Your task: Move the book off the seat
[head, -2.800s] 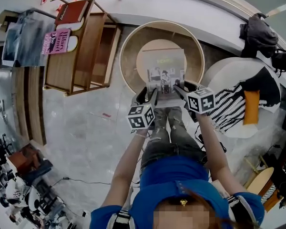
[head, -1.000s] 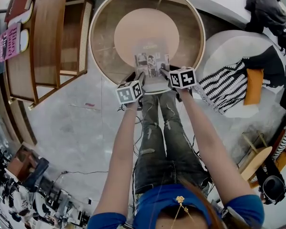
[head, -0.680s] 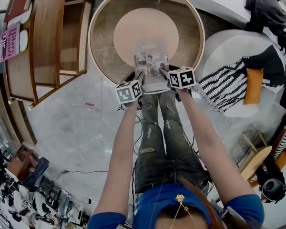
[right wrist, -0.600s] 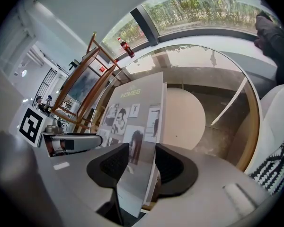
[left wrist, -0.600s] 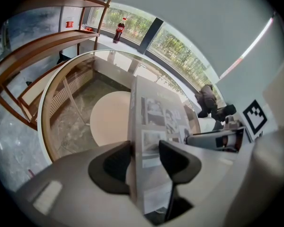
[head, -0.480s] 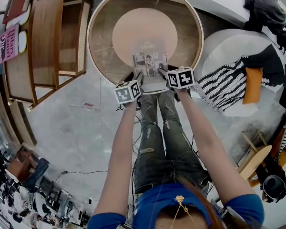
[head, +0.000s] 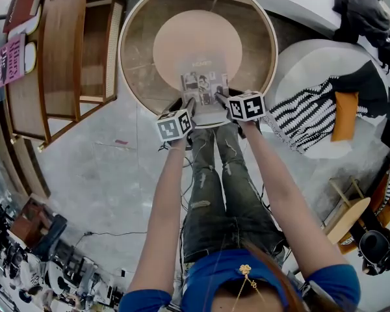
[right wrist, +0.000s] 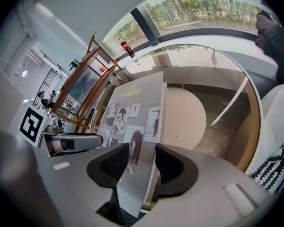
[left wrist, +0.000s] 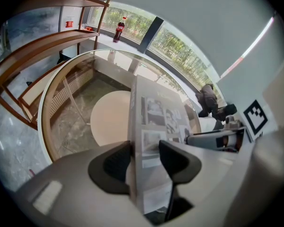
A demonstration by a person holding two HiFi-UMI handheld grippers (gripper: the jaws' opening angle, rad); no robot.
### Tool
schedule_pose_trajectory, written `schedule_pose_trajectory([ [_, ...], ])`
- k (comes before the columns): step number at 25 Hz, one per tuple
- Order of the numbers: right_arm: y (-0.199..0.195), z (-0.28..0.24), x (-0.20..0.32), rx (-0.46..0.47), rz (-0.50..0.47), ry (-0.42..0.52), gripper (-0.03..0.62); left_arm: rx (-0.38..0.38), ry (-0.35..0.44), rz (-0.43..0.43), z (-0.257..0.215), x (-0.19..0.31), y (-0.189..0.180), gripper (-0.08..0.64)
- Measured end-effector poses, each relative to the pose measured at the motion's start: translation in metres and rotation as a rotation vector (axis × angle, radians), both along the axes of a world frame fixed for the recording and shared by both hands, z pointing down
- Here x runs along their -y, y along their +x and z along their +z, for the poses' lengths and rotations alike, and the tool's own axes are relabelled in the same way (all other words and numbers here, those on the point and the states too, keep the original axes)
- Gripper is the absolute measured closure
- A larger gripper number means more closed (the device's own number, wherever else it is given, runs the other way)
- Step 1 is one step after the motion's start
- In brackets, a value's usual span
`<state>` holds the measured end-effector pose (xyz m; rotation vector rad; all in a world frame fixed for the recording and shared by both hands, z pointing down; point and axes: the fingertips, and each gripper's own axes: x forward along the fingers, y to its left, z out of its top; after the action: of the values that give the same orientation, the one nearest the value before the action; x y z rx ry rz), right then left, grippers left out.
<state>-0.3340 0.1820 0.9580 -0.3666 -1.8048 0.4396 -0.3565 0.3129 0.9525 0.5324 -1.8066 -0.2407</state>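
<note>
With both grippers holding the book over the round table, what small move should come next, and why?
Probably lower the book flat onto the round glass table: the left gripper and right gripper both clamp its near edge, and it hangs over the glass; whether it touches yet is unclear.

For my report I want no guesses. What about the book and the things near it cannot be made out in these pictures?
- Book, near end: head view, covered by left hand-held gripper and right hand-held gripper.
- Book's back cover: every view, it faces away.
- Whether book touches table: no view shows the gap.
- Bottle label: left gripper view, too small.
</note>
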Motion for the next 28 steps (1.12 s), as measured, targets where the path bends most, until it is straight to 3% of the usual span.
schedule_pose_trajectory([
  [28,-0.0003,0.0002,-0.0015,0.005,0.010,-0.014,0.410,0.011,-0.002,-0.015,0.0001,-0.0009,-0.0006,0.368],
])
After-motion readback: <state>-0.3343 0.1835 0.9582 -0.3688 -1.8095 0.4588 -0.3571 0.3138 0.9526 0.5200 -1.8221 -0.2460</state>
